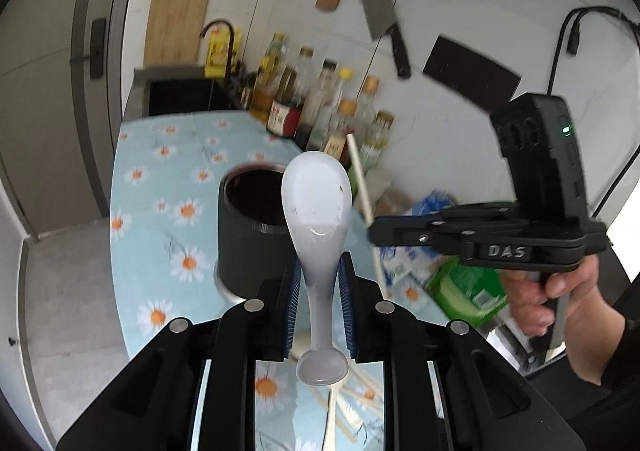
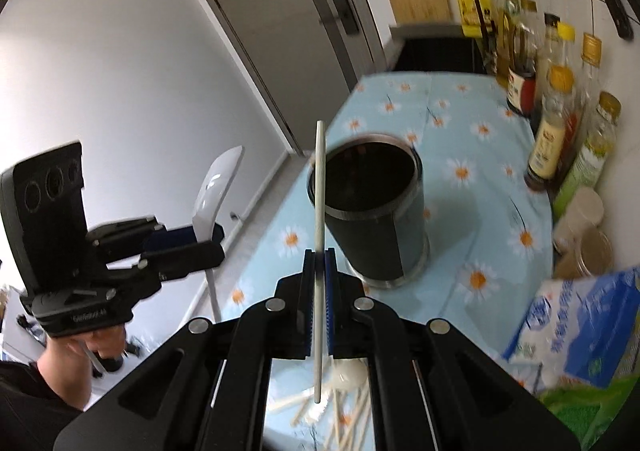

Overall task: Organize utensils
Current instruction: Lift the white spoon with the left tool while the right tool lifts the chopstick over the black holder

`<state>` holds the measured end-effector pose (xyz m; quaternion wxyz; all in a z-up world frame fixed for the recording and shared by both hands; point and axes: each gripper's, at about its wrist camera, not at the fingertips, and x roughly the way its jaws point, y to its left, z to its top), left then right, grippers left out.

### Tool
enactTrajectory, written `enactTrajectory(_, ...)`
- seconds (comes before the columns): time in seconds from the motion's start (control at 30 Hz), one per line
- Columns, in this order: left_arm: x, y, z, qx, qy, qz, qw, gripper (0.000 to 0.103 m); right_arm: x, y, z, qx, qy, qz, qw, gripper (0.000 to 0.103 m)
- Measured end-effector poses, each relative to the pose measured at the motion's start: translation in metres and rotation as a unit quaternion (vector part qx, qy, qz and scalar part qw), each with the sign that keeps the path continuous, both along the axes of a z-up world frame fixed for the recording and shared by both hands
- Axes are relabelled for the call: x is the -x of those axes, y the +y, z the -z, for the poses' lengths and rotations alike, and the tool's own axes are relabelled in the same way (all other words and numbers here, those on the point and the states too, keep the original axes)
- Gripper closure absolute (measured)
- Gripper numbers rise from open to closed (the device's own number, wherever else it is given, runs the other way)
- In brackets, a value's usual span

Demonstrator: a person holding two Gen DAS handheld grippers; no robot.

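My left gripper (image 1: 319,277) is shut on the handle of a white rice spoon (image 1: 316,207), which stands bowl-up above the table. Just behind it is a dark cylindrical utensil holder (image 1: 250,235), upright on the daisy-print cloth. My right gripper (image 2: 319,256) is shut on a thin white chopstick (image 2: 320,187), held upright in front of the holder (image 2: 374,219). Each gripper shows in the other's view: the right gripper (image 1: 374,232) with its chopstick (image 1: 360,179), the left gripper (image 2: 218,241) with the spoon (image 2: 216,187). Several loose chopsticks (image 2: 352,411) and a white spoon (image 2: 348,373) lie below on the cloth.
Bottles (image 1: 320,103) line the wall behind the holder. A sink (image 2: 436,49) with a dark tap and a wooden cutting board (image 1: 176,25) are at the far end. A cleaver (image 1: 384,23) hangs on the wall. A blue-white bag (image 2: 580,331) and a green pack (image 1: 468,291) lie at the right.
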<state>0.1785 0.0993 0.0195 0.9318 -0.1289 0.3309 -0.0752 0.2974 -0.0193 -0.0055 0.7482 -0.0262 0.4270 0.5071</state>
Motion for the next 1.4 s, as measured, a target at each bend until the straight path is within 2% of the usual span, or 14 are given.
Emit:
enactTrajectory(0.1, -0.008, 0.002, -0.01, -0.009, -0.013, -0.005, 0.9999, 0.085, -0.007, 0.0, -0.012, -0.027, -0.002, 0.011, 1.0, 0.097)
enactTrajectory(0.43, -0.035, 0.012, -0.036, -0.015, -0.093, -0.023, 0.9953, 0.085, -0.025, -0.004, -0.061, -0.129, -0.081, 0.058, 0.987, 0.097)
enactTrajectory(0.57, -0.044, 0.013, -0.038, -0.025, -0.128, -0.038, 0.9907, 0.085, -0.036, -0.002, -0.067, -0.154, -0.109, 0.077, 0.979, 0.097)
enactTrajectory(0.67, -0.052, 0.016, -0.037, -0.026, -0.144, -0.05, 0.988, 0.085, -0.048, 0.002, -0.066, -0.17, -0.107, 0.084, 0.976, 0.097)
enactTrajectory(0.97, -0.074, 0.033, -0.02, -0.012, -0.17, -0.066, 0.9832, 0.085, -0.064, 0.021, -0.056, -0.166, -0.127, 0.098, 0.973, 0.097)
enactTrajectory(1.17, -0.086, 0.043, 0.001, -0.004, -0.16, -0.068, 0.9847, 0.085, -0.064, 0.033, -0.048, -0.154, -0.146, 0.099, 0.972, 0.097)
enactTrajectory(1.4, -0.089, 0.044, 0.02, -0.01, -0.144, -0.069, 0.987, 0.085, -0.074, 0.038, -0.02, -0.133, -0.111, 0.104, 0.979, 0.097)
